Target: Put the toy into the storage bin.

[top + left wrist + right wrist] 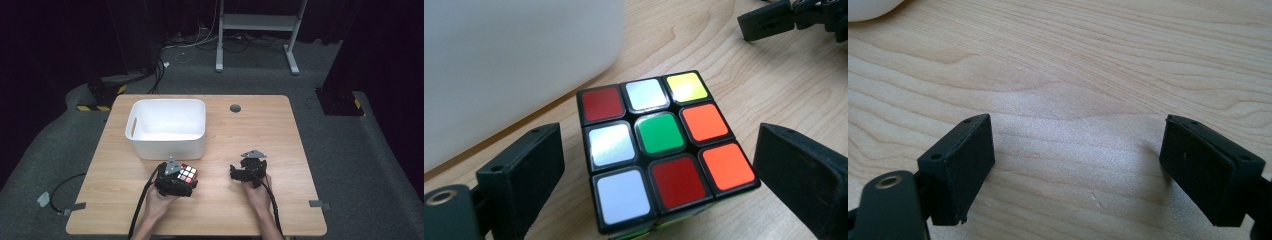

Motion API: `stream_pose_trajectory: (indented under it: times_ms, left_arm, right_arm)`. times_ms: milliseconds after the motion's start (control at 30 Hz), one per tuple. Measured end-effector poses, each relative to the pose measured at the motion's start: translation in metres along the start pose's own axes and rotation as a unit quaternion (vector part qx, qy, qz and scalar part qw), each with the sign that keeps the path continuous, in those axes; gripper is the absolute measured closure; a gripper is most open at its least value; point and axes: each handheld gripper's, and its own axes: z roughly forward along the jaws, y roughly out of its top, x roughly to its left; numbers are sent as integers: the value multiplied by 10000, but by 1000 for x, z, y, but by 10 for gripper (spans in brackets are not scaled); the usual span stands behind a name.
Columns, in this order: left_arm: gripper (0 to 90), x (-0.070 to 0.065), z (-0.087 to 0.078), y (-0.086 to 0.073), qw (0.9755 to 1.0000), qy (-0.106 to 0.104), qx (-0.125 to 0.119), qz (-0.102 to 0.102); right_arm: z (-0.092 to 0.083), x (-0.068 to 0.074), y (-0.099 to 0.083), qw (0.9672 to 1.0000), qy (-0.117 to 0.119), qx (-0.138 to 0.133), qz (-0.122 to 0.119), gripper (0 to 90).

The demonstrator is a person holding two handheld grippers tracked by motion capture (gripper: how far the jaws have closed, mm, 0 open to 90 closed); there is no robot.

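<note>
On the pale wooden table [240,210], the white rectangular plastic bin [166,127] with slotted handles stood toward the far left and held nothing visible, probably waiting to receive the cube. Just in front of its near wall, the black-framed puzzle cube with coloured stickers [659,147] sat on the wood between the spread jaws of the left gripper [659,185], which flanked it without touching, seemingly lined up for a grasp. Further right, the right gripper [1078,170] hovered low over bare wood, jaws wide apart and holding nothing.
</note>
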Motion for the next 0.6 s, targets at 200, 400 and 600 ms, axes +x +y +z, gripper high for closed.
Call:
stream_pose_trajectory:
  times_ms: [200, 400, 600]
  left_arm:
    - [88, -3, 7, 0, 9999, 70, 39, 65]
    - [137, -6, 11, 1, 9998, 197, 56, 68]
    - [161, -7, 13, 1, 9997, 257, 41, -14]
  right_arm:
    - [0, 0, 0, 10000, 9, 1, 12, 143]
    - [0, 0, 0, 10000, 12, 3, 17, 143]
    - [0, 0, 0, 10000, 11, 1, 13, 143]
